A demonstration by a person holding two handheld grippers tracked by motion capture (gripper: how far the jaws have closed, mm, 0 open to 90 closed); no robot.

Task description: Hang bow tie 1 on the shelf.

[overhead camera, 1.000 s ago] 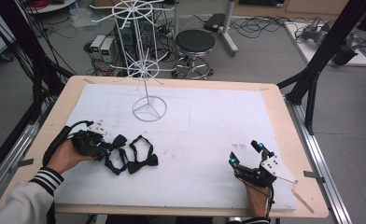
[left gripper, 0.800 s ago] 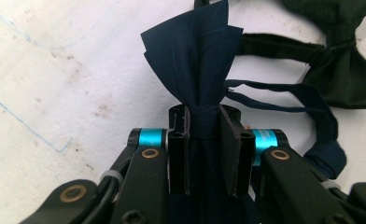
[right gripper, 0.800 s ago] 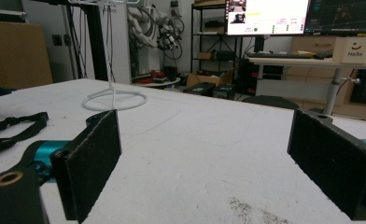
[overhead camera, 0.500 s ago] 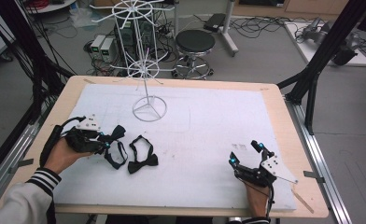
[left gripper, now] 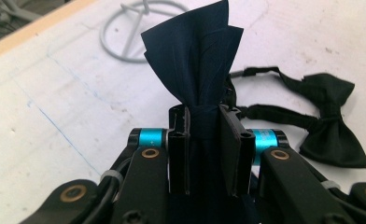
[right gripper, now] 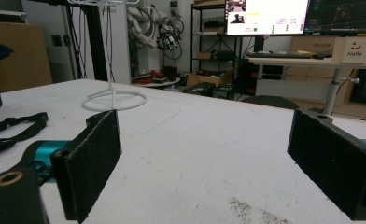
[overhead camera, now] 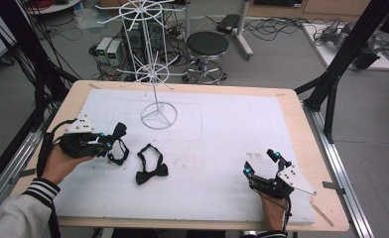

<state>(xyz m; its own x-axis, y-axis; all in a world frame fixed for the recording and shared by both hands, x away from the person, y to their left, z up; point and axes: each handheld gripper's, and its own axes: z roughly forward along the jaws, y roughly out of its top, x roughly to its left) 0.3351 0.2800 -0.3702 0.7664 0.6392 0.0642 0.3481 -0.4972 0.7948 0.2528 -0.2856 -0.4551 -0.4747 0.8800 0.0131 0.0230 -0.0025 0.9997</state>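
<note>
My left gripper [overhead camera: 105, 140] is shut on the knot of a dark navy bow tie [left gripper: 193, 56], held just above the mat at the left. The tie's wings fan out past the jaws, and its strap loop [overhead camera: 119, 156] hangs down to the mat. A second black bow tie [overhead camera: 150, 171] lies flat on the mat to the right of it and also appears in the left gripper view [left gripper: 333, 140]. My right gripper [overhead camera: 262, 162] rests at the front right, open, with nothing between its pads [right gripper: 92, 158].
A white wire display stand [overhead camera: 158, 116] stands on its ring base at the back middle of the white mat [overhead camera: 232, 129]. The ring base [right gripper: 114, 99] appears far ahead in the right gripper view. Wooden table edges [overhead camera: 306, 134] frame the mat.
My left gripper has risen and drawn back to the left with the navy bow tie, lifting it away from the second tie. The right gripper has stayed still.
</note>
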